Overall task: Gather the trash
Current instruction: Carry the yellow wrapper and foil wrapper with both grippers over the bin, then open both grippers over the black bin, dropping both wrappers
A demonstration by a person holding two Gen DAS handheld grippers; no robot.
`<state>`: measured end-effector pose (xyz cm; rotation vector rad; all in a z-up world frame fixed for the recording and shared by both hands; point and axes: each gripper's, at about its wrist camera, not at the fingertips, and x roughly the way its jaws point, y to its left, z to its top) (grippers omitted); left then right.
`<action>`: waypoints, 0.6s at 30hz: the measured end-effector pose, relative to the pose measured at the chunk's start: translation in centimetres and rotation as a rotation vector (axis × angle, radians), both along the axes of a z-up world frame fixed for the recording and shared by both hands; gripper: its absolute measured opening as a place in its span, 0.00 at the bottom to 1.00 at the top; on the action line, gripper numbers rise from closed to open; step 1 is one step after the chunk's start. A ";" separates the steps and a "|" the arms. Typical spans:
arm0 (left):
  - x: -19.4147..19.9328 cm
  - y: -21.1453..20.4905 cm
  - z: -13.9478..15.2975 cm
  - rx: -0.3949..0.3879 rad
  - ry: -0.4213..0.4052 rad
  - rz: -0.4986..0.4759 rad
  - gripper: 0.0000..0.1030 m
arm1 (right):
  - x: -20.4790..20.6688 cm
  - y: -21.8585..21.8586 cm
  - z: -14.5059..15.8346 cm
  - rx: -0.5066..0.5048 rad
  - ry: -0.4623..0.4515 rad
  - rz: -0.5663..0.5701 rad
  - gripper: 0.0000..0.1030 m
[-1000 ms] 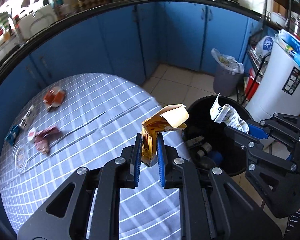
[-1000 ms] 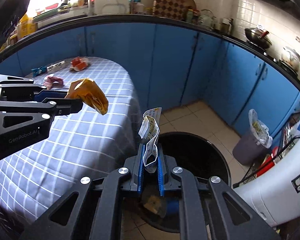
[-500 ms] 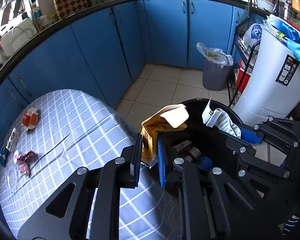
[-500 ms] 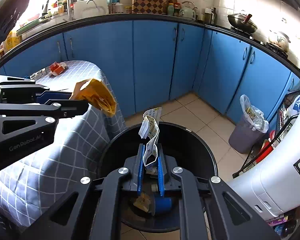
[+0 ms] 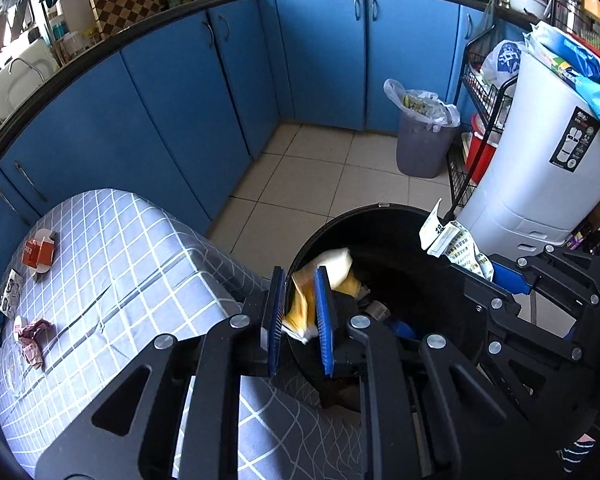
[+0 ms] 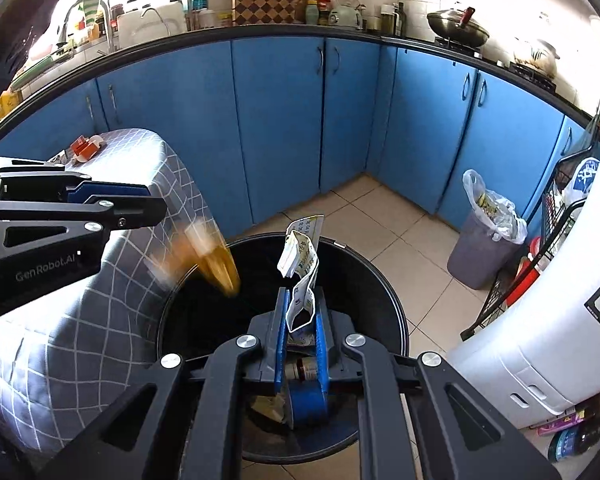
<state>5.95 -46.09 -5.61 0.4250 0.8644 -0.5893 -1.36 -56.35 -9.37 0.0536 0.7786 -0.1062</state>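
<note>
Left tool (image 5: pixel 299 304) jaws parted, yellow wrapper (image 5: pixel 300 312) loose between them over black round bin (image 5: pixel 320 236); right wrist view shows it as a motion-blurred streak (image 6: pixel 216 264) at the rim. Right tool (image 6: pixel 300 320) part open, crumpled white printed packet (image 6: pixel 302 268) standing between its blue pads, grip unclear. Bin holds a bottle (image 6: pixel 304 368) and scraps. Upper left: checked cloth tabletop (image 5: pixel 120 264) with orange carton (image 5: pixel 38 252), pink wrapper (image 5: pixel 32 332).
</note>
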 end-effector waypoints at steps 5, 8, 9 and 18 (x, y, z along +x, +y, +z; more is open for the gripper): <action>0.4 0.2 -0.4 0.003 0.022 0.019 0.17 | 0.2 0.4 -0.3 0.001 0.006 0.007 0.11; 0.8 0.7 -0.6 0.002 0.035 0.038 0.17 | 0.5 0.8 -0.4 -0.001 0.009 0.018 0.11; 0.9 1.0 -0.6 0.000 0.041 0.044 0.17 | 0.6 0.8 -0.4 -0.001 0.009 0.020 0.11; 1.8 3.5 -0.4 -0.019 0.063 0.106 0.28 | 0.9 1.7 -0.3 -0.003 0.009 0.040 0.11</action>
